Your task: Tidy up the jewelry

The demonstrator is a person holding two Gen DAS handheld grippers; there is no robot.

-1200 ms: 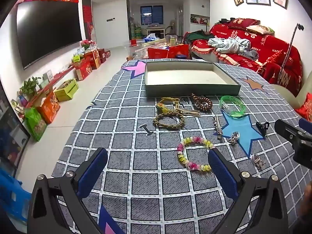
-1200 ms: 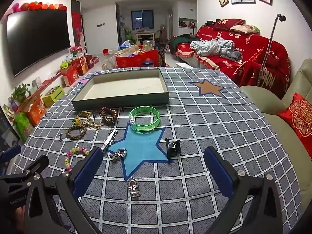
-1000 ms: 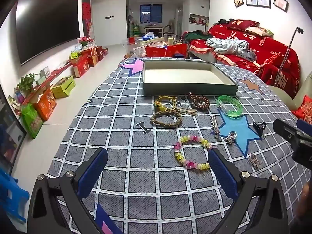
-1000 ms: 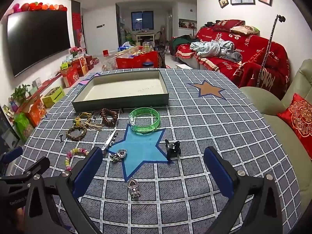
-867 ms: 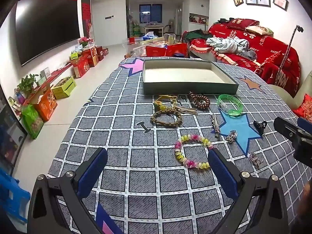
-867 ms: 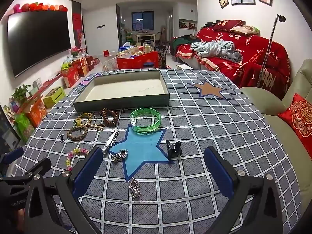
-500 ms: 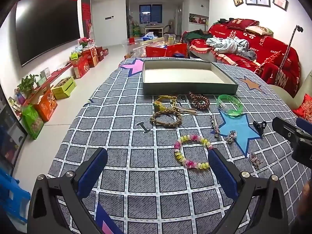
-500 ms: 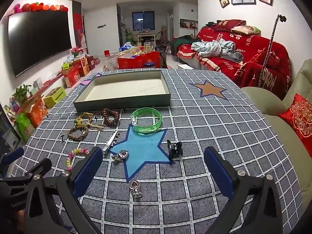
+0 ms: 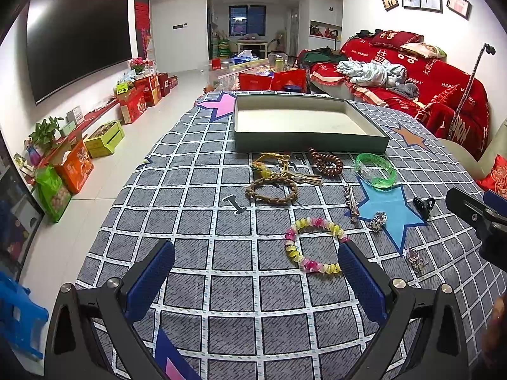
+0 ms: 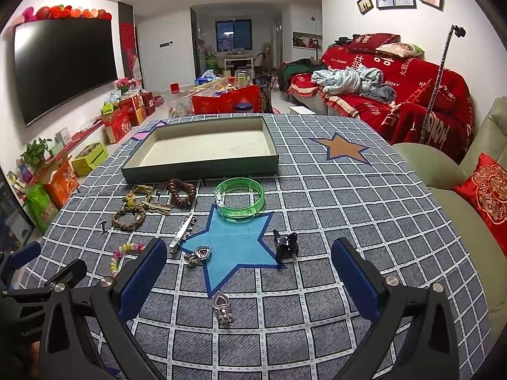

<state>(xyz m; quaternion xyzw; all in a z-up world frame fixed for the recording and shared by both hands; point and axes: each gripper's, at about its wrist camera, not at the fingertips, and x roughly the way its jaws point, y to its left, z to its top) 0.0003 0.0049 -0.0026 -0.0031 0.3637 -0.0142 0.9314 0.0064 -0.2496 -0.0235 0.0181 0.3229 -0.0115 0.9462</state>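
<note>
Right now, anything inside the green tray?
Nothing visible in the green tray: both wrist views show only its bare pale lining with faint print. The strip just behind the near wall is hidden. The green bangle and brown bead bracelet lie outside, in front.

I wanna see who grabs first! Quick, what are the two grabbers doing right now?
Left gripper: open, holding nothing, above the grey checked tablecloth.
Right gripper: open, holding nothing.

5 bracelets [image 9: 314, 244], 2 clips [image 10: 286, 244], 2 pendants [image 10: 222, 308], 1 tray [image 10: 202, 166].
</note>
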